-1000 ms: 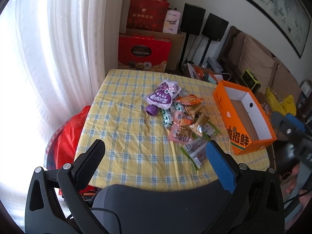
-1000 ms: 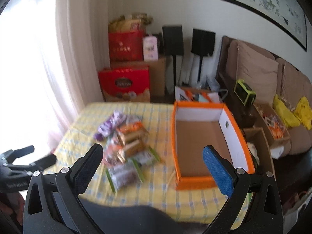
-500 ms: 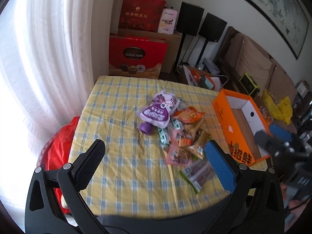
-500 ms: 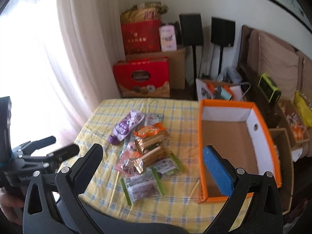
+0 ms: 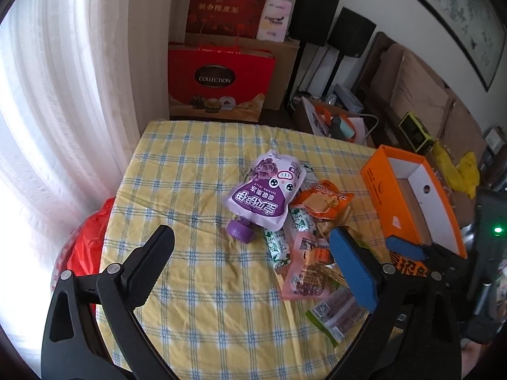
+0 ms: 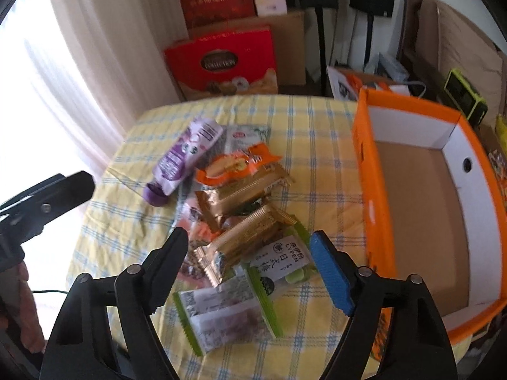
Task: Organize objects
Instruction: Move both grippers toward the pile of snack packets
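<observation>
Right gripper [image 6: 248,261] hangs with its jaws spread wide and nothing between them, above the near end of a pile of snack packets [image 6: 236,202] on a table [image 5: 196,171] covered in a yellow and blue checked cloth. Left gripper [image 5: 252,255], likewise spread and empty, hovers over bare cloth to the left of the pile. In the left view the purple jelly pouch [image 5: 266,194] lies at the far left of the pile, its cap [image 5: 240,230] pointing toward the near edge; an orange packet [image 5: 321,201] sits just right of it, a pink packet [image 5: 305,270] nearer. In the right view two gold-wrapped bars [image 6: 244,215] lie across the middle of the pile, with two green-edged packets [image 6: 247,285] at its near end. An open orange cardboard box [image 6: 364,171], brown inside with white inner walls, stands on the right side of the table, just beside the pile. A white curtain [image 5: 54,79] hangs at the left. Beyond the far edge stand red gift boxes [image 5: 220,79], two black speakers [image 5: 331,23] and a brown sofa [image 5: 421,95], with a framed picture [image 5: 456,12] on the wall above
</observation>
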The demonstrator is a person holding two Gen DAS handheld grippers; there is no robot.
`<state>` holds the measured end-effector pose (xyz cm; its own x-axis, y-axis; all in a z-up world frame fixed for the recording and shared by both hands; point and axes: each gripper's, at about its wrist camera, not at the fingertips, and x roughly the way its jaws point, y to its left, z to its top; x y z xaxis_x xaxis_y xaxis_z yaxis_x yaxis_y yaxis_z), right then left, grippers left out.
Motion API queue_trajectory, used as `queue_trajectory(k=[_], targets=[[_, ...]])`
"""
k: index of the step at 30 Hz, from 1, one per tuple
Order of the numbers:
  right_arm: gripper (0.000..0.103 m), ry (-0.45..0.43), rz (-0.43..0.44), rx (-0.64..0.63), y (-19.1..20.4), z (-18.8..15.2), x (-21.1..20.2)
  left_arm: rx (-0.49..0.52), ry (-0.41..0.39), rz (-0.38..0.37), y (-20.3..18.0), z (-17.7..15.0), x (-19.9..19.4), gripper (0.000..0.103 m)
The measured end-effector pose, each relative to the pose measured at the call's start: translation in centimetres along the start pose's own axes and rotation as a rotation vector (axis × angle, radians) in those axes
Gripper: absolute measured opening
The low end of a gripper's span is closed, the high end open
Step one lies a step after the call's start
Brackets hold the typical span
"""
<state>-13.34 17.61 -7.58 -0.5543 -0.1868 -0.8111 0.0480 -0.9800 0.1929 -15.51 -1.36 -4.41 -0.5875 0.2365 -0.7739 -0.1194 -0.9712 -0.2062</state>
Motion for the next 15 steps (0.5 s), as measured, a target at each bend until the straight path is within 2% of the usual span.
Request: queue_trajectory(k=[3,7,10,15], targets=[[0.081,0.009,-0.070,-0.022,0.3,0.1,1.0,-0.004,0.017,-0.008,0.2,0.0,0.9,0.097],[0.081,0.004,-0.115,-0.038,0.8,0.0,1.5,0.000,0.026,-0.010,0.3,0.0,1.8,0.097],[0.080,-0.016,-0.125,-0.085,1.7,-0.5,1.7,-0.011,0.027,-0.015,0.6,0.1,2.1,0.097],[0.075,0.020,-0.101,-0.083,2.2,-0.4,2.6,-0.025,0.033,-0.025,1.3,0.0,2.4,0.097]])
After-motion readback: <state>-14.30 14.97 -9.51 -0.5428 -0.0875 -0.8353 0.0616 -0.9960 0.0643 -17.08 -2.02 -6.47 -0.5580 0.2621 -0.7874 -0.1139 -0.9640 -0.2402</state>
